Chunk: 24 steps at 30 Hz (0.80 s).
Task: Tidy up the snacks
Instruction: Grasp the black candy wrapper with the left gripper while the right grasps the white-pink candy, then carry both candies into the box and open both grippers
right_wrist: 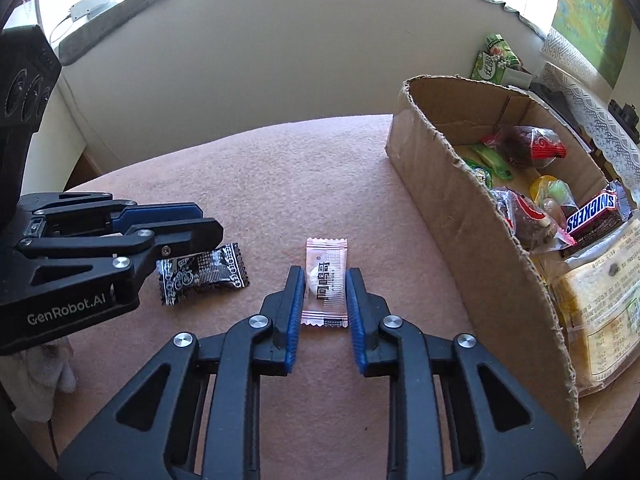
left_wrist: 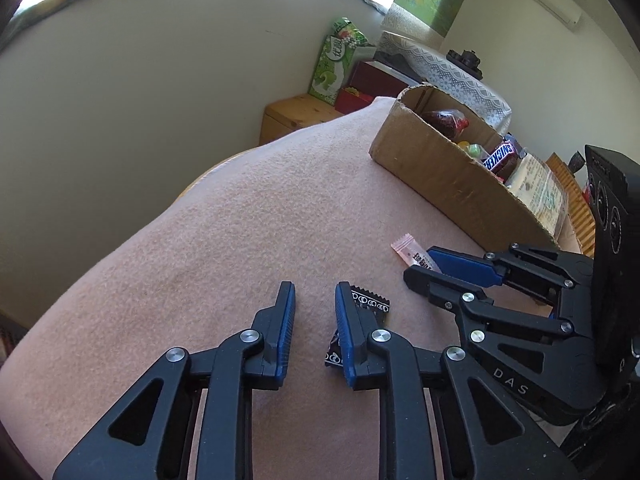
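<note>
Two handheld claws work over a desk (right_wrist: pixel 280 184) covered in a pinkish felt cloth. The right claw (right_wrist: pixel 322 280) is low over the cloth with its blue-padded fingers (right_wrist: pixel 294 300) parted, one on each side of a pale pink candy wrapper (right_wrist: pixel 326 276) that lies flat with dark printed characters on it; the pads sit just beside the wrapper's long edges, and whether they touch it cannot be told. In the left wrist view the same pink wrapper (left_wrist: pixel 414 254) shows partly under the right claw (left_wrist: pixel 424 264). The left claw (left_wrist: pixel 315 300) is also released, its fingers apart with bare cloth between them, and a black candy wrapper (left_wrist: pixel 370 304) with white ring patterns lies just outside its right-hand finger, partly hidden behind it. From the right wrist view, that black wrapper (right_wrist: pixel 202 276) lies on the cloth beneath the tips of the left claw (right_wrist: pixel 200 226). To the right stands an open cardboard box (right_wrist: pixel 460 204) holding snacks: a Snickers bar (right_wrist: pixel 592 212), red-and-clear wrapped sweets (right_wrist: pixel 528 144), small green packets (right_wrist: pixel 490 160) and a large yellowish packet (right_wrist: pixel 596 308).
</note>
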Each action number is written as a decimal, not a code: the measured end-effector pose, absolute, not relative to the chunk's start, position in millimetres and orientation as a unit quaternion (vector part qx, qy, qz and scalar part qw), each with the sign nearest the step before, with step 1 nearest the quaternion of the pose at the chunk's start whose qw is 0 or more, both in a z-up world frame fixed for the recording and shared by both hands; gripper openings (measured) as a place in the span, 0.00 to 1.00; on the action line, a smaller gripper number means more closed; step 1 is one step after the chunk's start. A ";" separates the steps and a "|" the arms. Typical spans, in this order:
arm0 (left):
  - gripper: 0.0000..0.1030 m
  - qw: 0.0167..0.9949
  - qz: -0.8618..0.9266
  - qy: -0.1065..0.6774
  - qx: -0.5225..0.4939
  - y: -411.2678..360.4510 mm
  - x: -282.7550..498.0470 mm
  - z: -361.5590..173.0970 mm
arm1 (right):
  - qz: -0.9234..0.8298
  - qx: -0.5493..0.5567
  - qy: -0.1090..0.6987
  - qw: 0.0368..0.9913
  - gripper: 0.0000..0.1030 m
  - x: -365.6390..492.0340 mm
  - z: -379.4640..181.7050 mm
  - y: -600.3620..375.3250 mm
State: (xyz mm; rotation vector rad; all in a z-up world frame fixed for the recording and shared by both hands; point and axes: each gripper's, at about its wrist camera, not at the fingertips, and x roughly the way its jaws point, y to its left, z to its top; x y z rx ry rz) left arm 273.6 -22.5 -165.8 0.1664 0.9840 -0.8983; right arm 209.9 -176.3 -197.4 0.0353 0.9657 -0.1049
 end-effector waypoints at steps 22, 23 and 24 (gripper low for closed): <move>0.23 0.811 -0.350 0.448 0.138 -38.6 231.7 -161.1 | -0.009 0.042 0.459 0.887 0.20 186.0 -190.5 -186.0; 0.23 0.815 -0.343 0.448 0.135 -36.7 231.0 -158.6 | -0.006 0.043 0.457 0.889 0.20 187.5 -188.7 -190.5; 0.23 0.818 -0.339 0.446 0.132 -35.0 229.9 -155.3 | -0.003 0.045 0.453 0.890 0.20 186.6 -186.3 -193.3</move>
